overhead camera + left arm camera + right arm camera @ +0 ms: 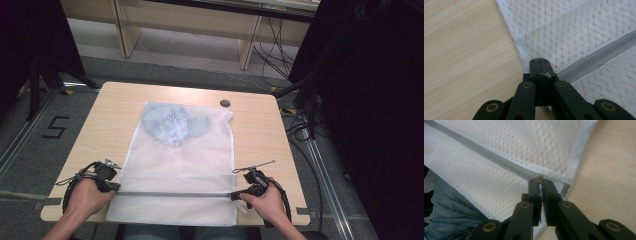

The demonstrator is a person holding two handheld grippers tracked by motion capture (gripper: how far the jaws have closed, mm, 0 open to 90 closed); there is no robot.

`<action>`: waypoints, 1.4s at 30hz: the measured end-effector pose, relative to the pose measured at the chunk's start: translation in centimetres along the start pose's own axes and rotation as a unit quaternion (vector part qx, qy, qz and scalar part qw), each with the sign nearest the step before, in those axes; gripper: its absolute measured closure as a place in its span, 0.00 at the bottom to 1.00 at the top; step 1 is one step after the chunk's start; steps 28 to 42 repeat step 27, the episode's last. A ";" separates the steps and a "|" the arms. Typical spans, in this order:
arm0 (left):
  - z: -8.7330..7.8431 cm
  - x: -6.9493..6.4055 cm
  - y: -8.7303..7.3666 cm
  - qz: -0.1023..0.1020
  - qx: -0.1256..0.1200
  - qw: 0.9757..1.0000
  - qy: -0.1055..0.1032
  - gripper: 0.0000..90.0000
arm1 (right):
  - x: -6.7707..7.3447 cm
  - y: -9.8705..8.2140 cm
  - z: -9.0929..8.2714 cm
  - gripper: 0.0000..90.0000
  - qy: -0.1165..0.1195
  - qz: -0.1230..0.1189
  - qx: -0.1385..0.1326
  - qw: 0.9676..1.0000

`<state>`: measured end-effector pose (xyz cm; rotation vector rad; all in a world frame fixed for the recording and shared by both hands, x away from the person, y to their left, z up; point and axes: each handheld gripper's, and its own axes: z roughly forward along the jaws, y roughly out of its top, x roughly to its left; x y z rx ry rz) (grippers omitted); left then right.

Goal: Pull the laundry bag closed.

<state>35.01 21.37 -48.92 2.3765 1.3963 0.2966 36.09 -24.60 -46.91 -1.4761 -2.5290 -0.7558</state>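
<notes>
A light wooden table (120, 115) stands on a grey floor, with dark curtains at both sides and cables on the floor at the right. On the table lies a white mesh laundry bag (180, 165), and its near edge hangs a little over the table's near edge, toward the person. Bare wood is free on the left and right of the bag, and also behind it, where a small round dark cap (225, 103) sits in the tabletop. A bluish garment (172, 125) is inside the bag at its far end. A grey zipper (175, 194) runs across the bag near the person. The left gripper (539, 60) is closed on the bag's left edge, just where the zipper ends. The right gripper (539, 180) pinches the small metal zipper pull (539, 180) at the bag's right corner. The right gripper view also shows the person's jeans (449, 212) under the hanging mesh.
</notes>
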 end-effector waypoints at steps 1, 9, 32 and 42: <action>0.0 0.0 0.0 0.000 0.000 1.000 0.000 1.00 | 0.0 0.0 0.0 0.97 0.000 0.000 0.000 1.000; 0.1 -0.1 -0.1 -0.009 -0.008 1.000 0.000 1.00 | 0.3 0.0 0.4 0.96 0.001 0.045 -0.009 0.999; -0.6 1.0 -0.3 -0.038 -0.062 0.997 -0.001 0.81 | -2.4 -0.6 -1.8 0.67 -0.014 0.086 -0.125 0.988; -0.6 1.0 -0.3 -0.038 -0.062 0.997 -0.001 0.81 | -2.4 -0.6 -1.8 0.67 -0.014 0.086 -0.125 0.988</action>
